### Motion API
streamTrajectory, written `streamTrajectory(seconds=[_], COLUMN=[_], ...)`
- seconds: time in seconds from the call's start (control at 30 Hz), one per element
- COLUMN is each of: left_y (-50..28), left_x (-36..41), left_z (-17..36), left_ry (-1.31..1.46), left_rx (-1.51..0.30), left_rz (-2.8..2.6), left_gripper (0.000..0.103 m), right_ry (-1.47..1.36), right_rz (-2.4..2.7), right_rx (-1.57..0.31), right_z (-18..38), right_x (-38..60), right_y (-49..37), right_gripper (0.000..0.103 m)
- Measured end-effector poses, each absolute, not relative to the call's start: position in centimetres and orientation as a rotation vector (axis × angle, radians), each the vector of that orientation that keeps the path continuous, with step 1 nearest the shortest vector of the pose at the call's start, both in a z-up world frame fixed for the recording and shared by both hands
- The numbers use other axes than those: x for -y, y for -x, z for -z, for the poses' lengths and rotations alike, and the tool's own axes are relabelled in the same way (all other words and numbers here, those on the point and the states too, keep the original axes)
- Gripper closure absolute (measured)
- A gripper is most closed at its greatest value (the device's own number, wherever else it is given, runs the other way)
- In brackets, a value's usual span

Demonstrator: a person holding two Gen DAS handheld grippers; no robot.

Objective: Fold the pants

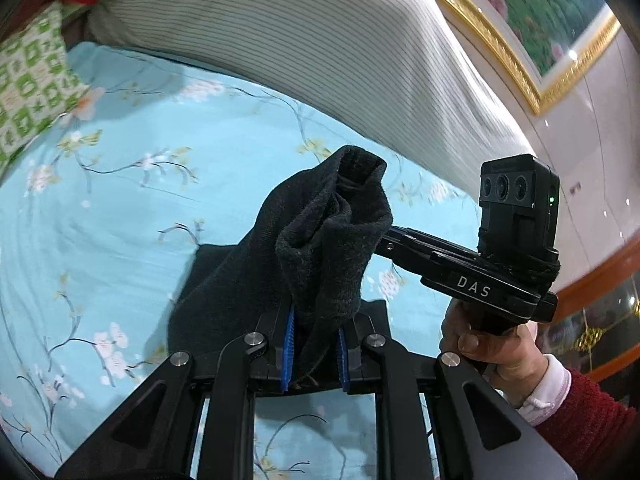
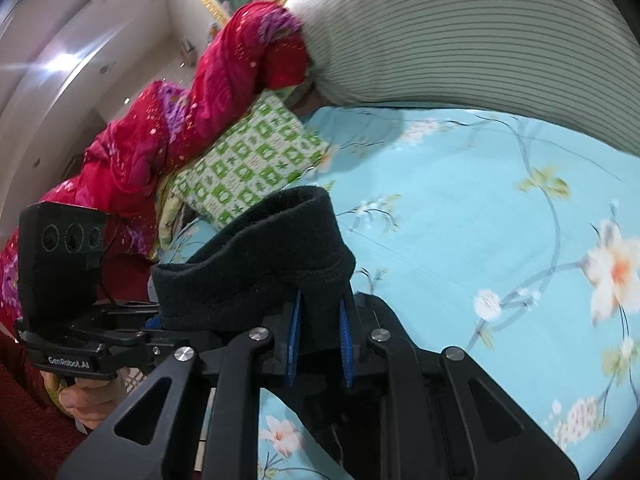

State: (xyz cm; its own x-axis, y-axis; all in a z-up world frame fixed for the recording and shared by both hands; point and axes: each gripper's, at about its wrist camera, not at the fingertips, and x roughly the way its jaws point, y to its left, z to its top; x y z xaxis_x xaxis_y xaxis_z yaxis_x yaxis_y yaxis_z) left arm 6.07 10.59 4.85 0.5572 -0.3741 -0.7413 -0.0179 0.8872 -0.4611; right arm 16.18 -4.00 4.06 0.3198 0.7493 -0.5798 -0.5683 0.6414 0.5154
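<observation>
I see soft, fuzzy black pants [image 1: 320, 232] lifted above the blue flowered bed sheet [image 1: 120, 200]. My left gripper [image 1: 316, 344] pinches one bunched fold between its blue pads. My right gripper [image 2: 320, 344] pinches another thick fold. Its side reads "DAS"; the left one's reads "GenRobot.AI".

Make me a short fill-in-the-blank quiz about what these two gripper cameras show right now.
1. Both grippers are clamped on ____ fabric, the pants.
2. The bedsheet is light ____ with blossoms.
3. The left gripper has ____ pads.
4. Beside the striped bedding lies a ____ quilt.

Missing words: black; blue; blue; red
</observation>
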Motion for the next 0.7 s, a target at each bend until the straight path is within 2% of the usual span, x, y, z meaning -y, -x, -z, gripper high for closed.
streamTrajectory(seconds=[0.7], left_y=[-8.3], left_x=[0.5], left_z=[2.4], left_ry=[0.206], left_rx=[-1.136], left_rz=[0.308], left_gripper=[0.087], right_ry=[-0.385], right_rz=[-0.703], right_rx=[-0.928], right_z=[3.0], right_x=[13.5], right_y=[-13.2], right_gripper=[0.085])
